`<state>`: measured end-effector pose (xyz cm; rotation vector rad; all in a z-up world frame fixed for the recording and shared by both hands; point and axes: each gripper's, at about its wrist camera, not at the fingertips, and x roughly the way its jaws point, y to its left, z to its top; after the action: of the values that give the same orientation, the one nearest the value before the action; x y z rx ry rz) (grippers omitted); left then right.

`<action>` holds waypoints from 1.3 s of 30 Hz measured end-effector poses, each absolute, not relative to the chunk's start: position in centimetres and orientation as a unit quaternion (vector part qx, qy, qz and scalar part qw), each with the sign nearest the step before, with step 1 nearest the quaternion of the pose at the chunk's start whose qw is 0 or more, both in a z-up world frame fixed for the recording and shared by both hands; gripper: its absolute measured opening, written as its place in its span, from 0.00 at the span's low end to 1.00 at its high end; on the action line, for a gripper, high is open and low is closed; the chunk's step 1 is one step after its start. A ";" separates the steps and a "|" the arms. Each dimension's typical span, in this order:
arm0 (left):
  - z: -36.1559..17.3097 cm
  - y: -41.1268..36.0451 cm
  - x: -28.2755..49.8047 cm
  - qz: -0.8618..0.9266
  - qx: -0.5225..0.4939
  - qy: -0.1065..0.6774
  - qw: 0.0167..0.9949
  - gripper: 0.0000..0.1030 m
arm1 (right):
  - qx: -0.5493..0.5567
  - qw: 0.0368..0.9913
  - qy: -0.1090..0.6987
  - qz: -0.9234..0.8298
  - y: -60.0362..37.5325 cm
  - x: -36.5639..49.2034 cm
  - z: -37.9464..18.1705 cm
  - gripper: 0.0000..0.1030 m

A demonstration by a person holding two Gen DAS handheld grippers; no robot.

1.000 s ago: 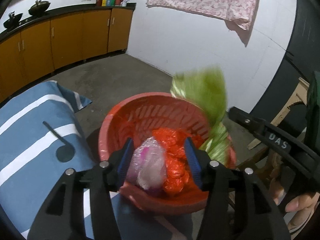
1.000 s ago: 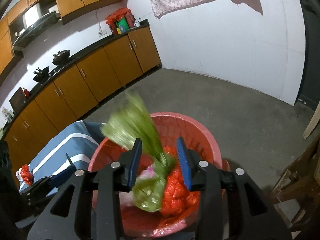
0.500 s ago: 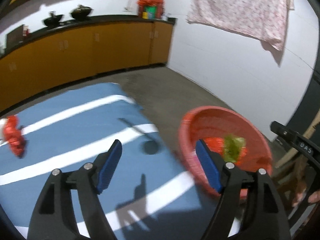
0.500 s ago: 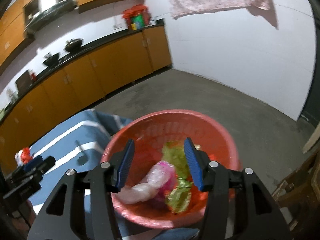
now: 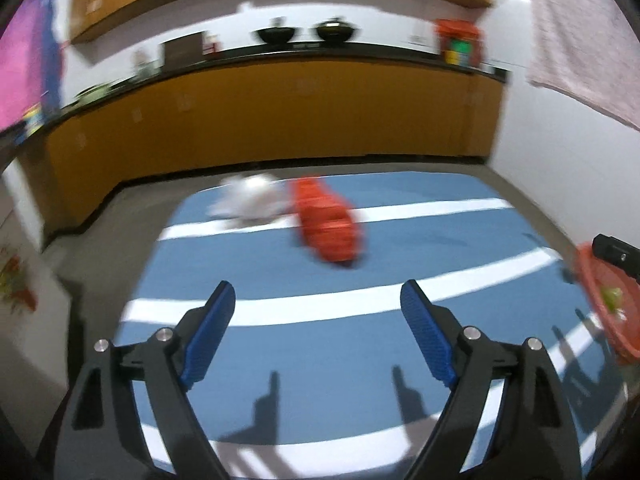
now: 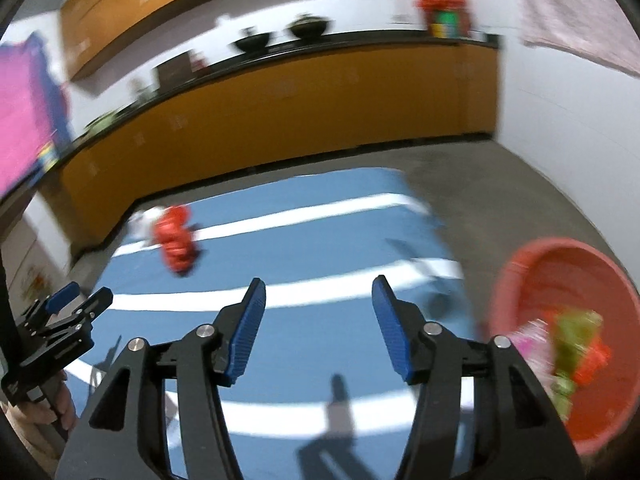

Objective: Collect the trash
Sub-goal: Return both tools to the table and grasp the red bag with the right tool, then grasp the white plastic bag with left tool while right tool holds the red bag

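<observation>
Left gripper (image 5: 316, 334): jaws spread, empty. Right gripper (image 6: 318, 330): jaws spread, empty. Red basket (image 6: 532, 268): right of right gripper, holds pink, green, orange scraps. Outstanding: orange bag (image 5: 326, 222), white wad (image 5: 248, 200), on blue mat (image 5: 280, 376) ahead of left gripper. Task partway done.

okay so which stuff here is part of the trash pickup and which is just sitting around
Job: crumpled red plastic bag, crumpled white wrapper, round red plastic basket holding green wrapper.
Lying about: two black woks, pink hanging cloth, blue striped mat.
</observation>
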<state>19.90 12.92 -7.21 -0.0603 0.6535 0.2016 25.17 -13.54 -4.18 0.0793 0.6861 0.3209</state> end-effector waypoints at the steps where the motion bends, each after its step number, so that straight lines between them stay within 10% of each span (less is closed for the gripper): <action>1: -7.4 14.5 19.5 0.112 -0.037 0.320 0.940 0.81 | 0.031 0.927 0.334 0.169 -11.9 25.6 -4.3 0.57; 22: -7.8 28.8 20.0 0.219 -0.079 0.293 0.927 0.84 | -0.055 0.886 0.369 0.275 7.1 35.2 -9.4 0.69; 27: -7.9 29.6 21.5 0.203 -0.094 0.298 0.928 0.84 | -0.056 0.872 0.395 0.285 6.3 35.5 -10.1 0.45; 39: -8.4 25.6 31.1 0.131 -0.080 0.322 0.934 0.96 | -0.028 0.892 0.392 0.224 -3.5 33.8 -9.5 0.42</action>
<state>31.08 25.61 -8.43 -0.1642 0.6576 0.2679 33.80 -3.46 -9.51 -0.0589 0.8127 0.4649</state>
